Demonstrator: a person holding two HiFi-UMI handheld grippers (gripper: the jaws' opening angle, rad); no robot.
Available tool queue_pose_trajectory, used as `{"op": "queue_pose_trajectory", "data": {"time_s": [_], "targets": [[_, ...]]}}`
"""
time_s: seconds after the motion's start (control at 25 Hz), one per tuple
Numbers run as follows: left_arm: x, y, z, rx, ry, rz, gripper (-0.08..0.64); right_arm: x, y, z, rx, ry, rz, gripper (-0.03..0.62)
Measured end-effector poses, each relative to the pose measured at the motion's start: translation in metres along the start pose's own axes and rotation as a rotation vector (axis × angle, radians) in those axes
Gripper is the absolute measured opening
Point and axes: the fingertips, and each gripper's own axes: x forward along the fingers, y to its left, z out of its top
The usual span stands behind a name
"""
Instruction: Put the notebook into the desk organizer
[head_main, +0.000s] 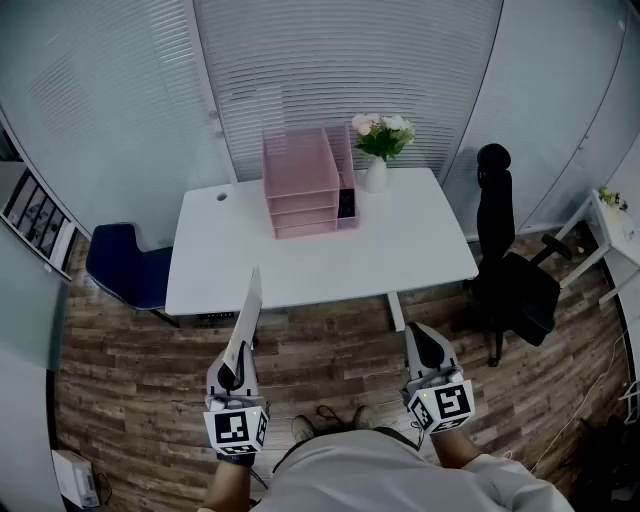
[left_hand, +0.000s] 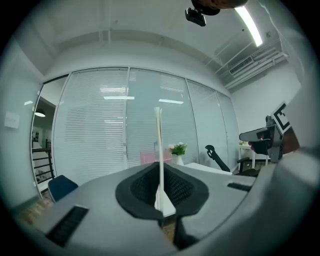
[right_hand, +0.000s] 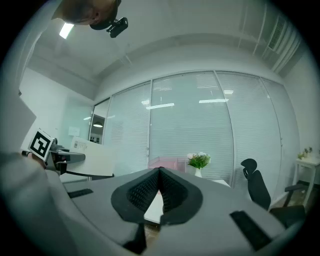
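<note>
Notebook: stands thin edge up out of the left claw, over the wooden floor and well short of the tabletop; it is not in the organizer
Left claw: clamped on the notebook's lower edge, with a pad pressed to each cover; in the left gripper view the book rises straight up between the jaws
Why held so: gripping only the bottom edge leaves most of the book free, which I judge suits sliding it into a narrow opening
Right claw: jaws together with nothing between them, held level with the left; it looks spare for now
Desk organizer: pink, with stacked trays open to the front and an upright side compartment at its right; it sits toward the back of the tabletop, just beside a vase of flowers
Stage: the book is in hand and the stretch to the tabletop is yet to be covered
Next move calls for: closing on the tabletop and lining the thin edge up with a tray mouth or the side slot; which one cannot be told from here
Risk: a thin book pinched at one edge may sag or swing, and the vase stands close to the organizer's right side
</note>
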Motion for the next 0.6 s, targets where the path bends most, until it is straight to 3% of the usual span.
{"op": "queue_pose_trajectory", "data": {"time_s": [0.6], "targets": [[0.007,-0.013,-0.002,-0.009,0.017,-0.003,0.015,0.0,-0.013,-0.003,0.015,0.001,0.017,0.012]]}}
